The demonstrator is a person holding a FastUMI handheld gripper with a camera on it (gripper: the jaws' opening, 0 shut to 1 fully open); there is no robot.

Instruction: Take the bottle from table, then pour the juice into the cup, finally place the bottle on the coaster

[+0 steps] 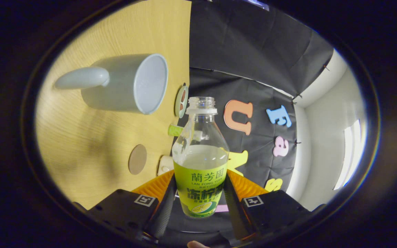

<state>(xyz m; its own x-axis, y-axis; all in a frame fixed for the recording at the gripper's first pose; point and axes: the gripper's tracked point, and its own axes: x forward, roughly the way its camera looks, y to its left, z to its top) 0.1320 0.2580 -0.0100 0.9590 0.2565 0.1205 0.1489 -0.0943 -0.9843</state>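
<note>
Two fingers of the tongs (200, 198) press the bottle (200, 162) from either side at its label, closed firmly on it, so the bottle sits between them with its open neck pointing ahead. The juice fills it to about the shoulder. The bench (91, 144) stands like a wall to one side of the tongs, which suggests the tongs are rolled well over, likely into a pour. The cup (129, 82) lies ahead of the tongs and off to the bench side, its mouth facing across toward the bottle's neck but clearly apart from it. The coaster (137, 159), a round brown disc, lies on the bench nearer the tongs, just beside the fingers' line.

The main risk is juice missing the cup: the neck does not seem to be over the rim, so further tilt would spill onto the bench. A wet or smooth label could also let the bottle slip in the grip.
</note>
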